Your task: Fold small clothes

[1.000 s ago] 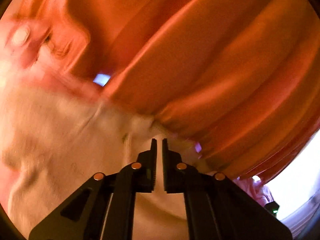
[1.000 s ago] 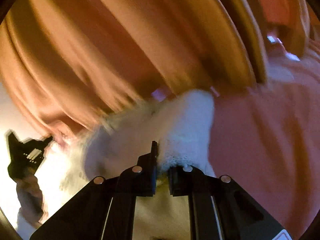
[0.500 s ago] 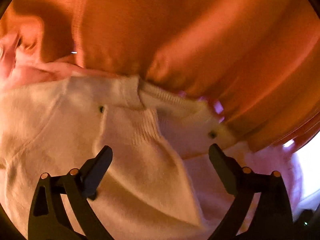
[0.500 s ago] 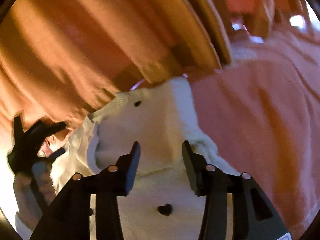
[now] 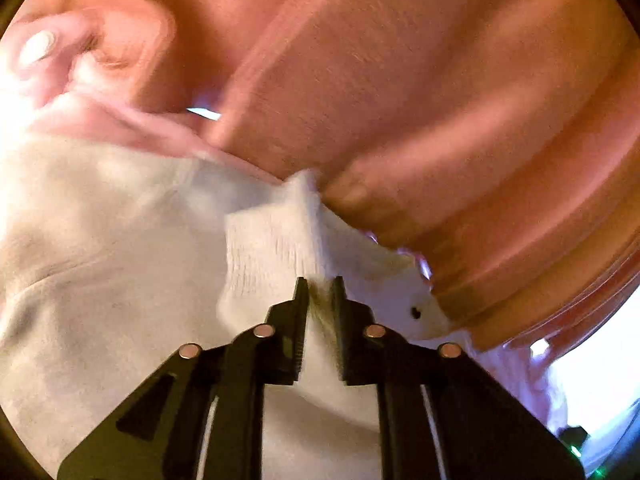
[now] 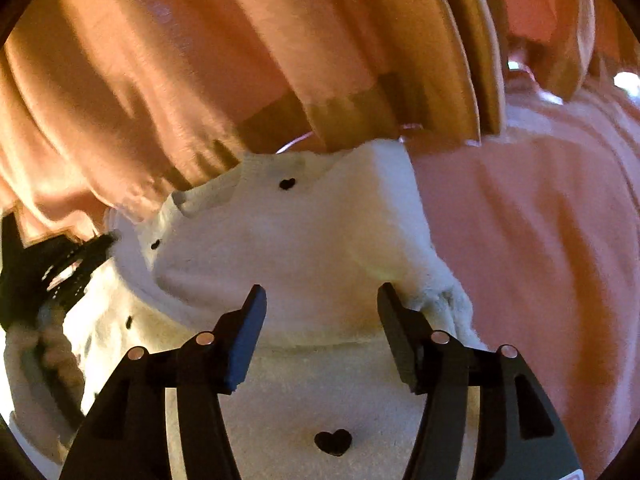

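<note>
We pinch the ribbed edge of the white sweater (image 5: 276, 240) with our left gripper (image 5: 319, 284) — our right gripper (image 6: 320, 296) spread wide over it — beside orange curtains (image 6: 200, 60).

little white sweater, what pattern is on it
Small black hearts scattered on a cream-white knit sweater; clearest in the right wrist view.

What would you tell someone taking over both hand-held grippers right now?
Left hand-held gripper: shut on a ribbed edge of the white garment.
Right hand-held gripper: open, fingers either side of a folded white layer, gripping nothing.
The garment, with small black hearts, lies on pink bedding beside an orange curtain.
Done: part of it lies doubled over.
Left: finish the fold, flatten it.
</note>
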